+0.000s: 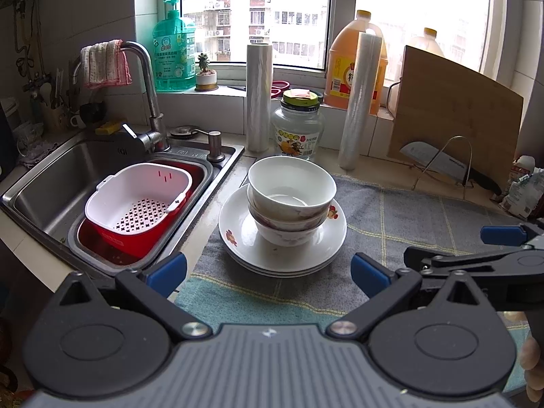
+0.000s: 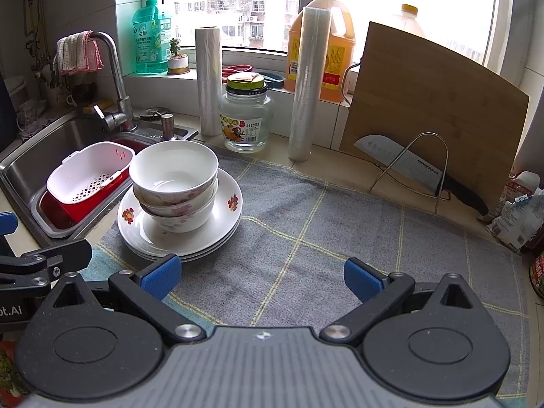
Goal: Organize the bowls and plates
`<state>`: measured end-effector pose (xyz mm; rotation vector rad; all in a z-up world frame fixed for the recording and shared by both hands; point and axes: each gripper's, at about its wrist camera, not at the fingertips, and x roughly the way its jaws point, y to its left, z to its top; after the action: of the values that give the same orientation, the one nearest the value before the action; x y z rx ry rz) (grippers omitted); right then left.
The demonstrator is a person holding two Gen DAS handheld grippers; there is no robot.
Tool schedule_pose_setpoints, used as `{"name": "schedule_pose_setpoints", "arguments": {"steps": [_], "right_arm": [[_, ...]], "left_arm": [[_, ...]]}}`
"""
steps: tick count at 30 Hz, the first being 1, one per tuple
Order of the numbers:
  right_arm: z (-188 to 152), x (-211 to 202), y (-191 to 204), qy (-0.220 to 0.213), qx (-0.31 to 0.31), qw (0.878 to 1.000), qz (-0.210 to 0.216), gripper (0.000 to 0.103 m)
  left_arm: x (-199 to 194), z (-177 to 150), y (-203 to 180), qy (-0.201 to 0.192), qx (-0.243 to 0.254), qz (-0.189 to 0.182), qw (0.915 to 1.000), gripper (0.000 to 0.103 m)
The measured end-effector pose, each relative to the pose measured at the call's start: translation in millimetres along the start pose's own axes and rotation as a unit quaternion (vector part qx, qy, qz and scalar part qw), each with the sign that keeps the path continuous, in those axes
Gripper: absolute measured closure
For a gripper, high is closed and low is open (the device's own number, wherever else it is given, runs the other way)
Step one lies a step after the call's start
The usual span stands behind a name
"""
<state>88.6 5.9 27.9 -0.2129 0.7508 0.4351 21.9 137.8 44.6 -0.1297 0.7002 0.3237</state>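
Three white bowls (image 1: 290, 187) (image 2: 173, 173) sit nested on a stack of white flower-printed plates (image 1: 244, 238) (image 2: 224, 210), at the left end of a grey checked cloth (image 1: 408, 217) (image 2: 323, 224) beside the sink. My left gripper (image 1: 268, 272) hangs open just in front of the plates, empty, with its blue fingertips (image 1: 168, 270) spread wider than the stack. My right gripper (image 2: 261, 277) is open and empty over the bare cloth, to the right of the stack. The right gripper's side also shows in the left wrist view, and its state cannot be told there.
A steel sink (image 1: 51, 183) (image 2: 27, 163) holds a white strainer basket (image 1: 136, 197) (image 2: 88, 173) in a red tub. Behind the cloth stand a glass jar (image 1: 297, 125) (image 2: 246, 115), two film rolls (image 2: 309, 85), a cutting board (image 2: 435, 108) and a knife (image 2: 408, 170) on a wire rack.
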Motion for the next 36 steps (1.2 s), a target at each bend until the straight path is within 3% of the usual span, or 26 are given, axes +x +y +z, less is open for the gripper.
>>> {"name": "schedule_pose_setpoints", "arguments": {"steps": [36], "right_arm": [[3.8, -1.2, -3.7, 0.0, 0.004, 1.0, -0.006, 0.0]], "left_arm": [[-1.5, 4.4, -3.2, -0.004, 0.004, -0.001, 1.0, 0.001]]}}
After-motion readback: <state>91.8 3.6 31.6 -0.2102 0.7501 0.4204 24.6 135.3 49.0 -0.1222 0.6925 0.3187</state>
